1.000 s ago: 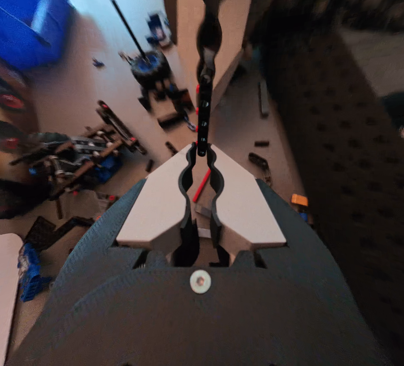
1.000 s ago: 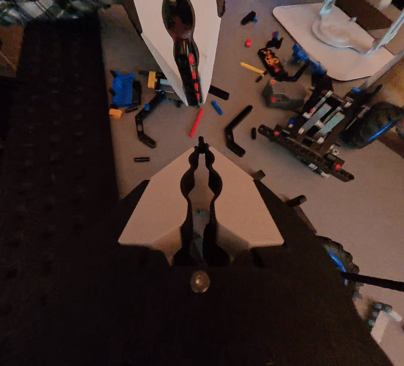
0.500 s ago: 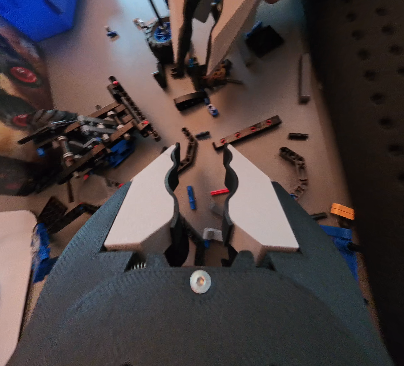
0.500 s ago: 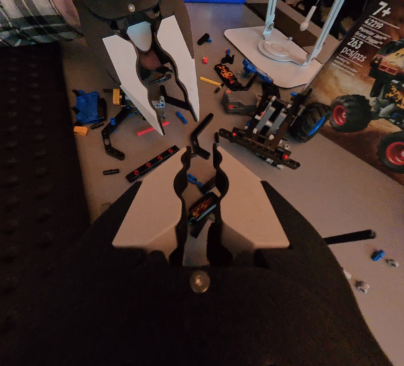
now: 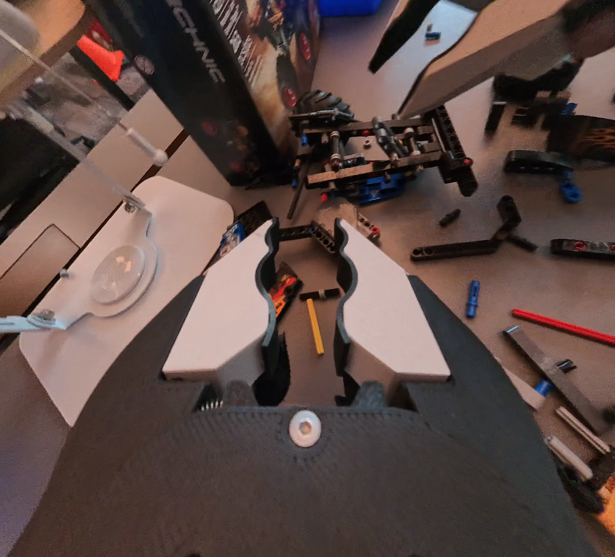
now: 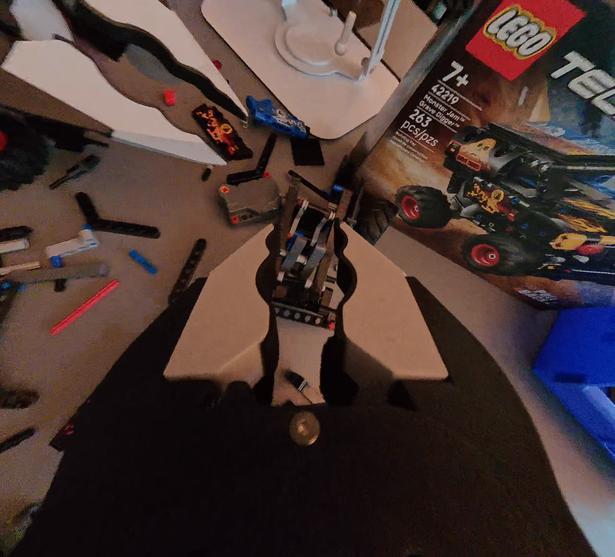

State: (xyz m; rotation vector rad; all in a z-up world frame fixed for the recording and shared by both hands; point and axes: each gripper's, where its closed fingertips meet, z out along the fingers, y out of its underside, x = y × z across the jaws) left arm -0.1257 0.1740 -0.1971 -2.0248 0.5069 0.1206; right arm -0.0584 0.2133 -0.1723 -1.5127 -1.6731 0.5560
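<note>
My left gripper is open and empty, low over the table. A yellow axle, a short black pin and a black flame-printed panel lie between its fingers. My right gripper is open, its fingers on either side of a part-built black toy truck chassis that rests on the table. In the left wrist view the right gripper comes in from the upper right, one fingertip at the chassis. The left gripper shows at the upper left of the right wrist view.
A toy box stands upright behind the chassis, and a white stand base lies left of it. A blue bin is at the right. Loose parts are scattered about: a red axle, a black angled beam, a grey block and a tyre.
The left gripper let go of a black beam with red pins and opened. The right gripper opened too. Both swung toward the toy box, and the right one now straddles the chassis.
</note>
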